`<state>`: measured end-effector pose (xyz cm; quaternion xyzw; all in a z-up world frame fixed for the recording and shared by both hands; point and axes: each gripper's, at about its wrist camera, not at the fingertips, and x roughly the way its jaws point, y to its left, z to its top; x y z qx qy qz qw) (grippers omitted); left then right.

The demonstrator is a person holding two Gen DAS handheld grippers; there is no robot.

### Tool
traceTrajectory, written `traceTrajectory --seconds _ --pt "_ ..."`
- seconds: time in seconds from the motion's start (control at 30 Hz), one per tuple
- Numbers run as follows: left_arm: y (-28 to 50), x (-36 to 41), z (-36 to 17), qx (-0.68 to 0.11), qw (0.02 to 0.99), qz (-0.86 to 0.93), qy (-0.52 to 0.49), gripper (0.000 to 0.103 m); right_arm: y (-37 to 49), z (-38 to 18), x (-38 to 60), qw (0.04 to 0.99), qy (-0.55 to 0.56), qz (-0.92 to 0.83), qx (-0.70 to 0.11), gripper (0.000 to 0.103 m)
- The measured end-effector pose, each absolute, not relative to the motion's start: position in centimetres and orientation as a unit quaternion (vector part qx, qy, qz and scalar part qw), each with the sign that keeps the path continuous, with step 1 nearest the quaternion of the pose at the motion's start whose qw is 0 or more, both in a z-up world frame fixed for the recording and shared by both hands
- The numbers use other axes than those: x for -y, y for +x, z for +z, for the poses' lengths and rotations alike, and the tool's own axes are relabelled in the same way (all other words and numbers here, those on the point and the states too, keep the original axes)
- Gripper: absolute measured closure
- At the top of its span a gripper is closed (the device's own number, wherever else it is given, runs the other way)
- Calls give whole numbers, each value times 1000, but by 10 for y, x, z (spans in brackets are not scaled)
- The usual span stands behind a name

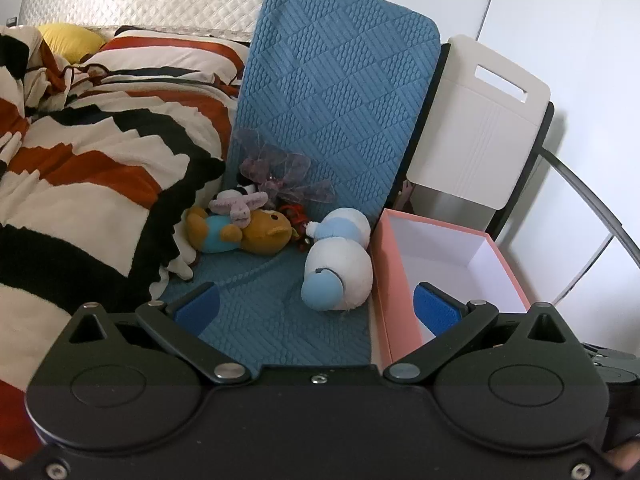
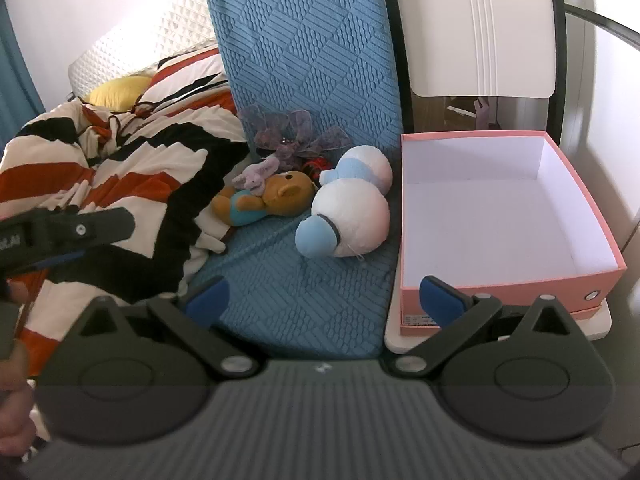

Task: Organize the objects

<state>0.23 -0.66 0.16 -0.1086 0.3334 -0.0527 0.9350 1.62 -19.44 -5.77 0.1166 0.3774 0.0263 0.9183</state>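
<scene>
Plush toys (image 2: 320, 200) lie beyond both wide-spread tools (image 2: 324, 300), untouched.

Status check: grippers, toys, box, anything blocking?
Both hand-held grippers, left and right, open, empty. Plush toys on blue mat; pink box empty. Nothing blocking.

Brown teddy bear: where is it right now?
In both wrist views the brown teddy bear lies on the blue mat, between the striped blanket and the white-and-blue plush, left of the pink box.
</scene>
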Motion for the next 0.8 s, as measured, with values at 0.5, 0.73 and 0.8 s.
traceTrajectory --seconds 0.5,0.73,0.8 --pt "2 6 -5 -338 933 -57 -109 0 15 -61 193 920 118 17 -373 0" --pt "2 7 -4 -338 933 -57 -109 0 12 -60 197 919 145 25 -366 0" --pt "2 7 -3 -338 933 -57 -110 0 12 -59 196 920 143 25 -364 0"
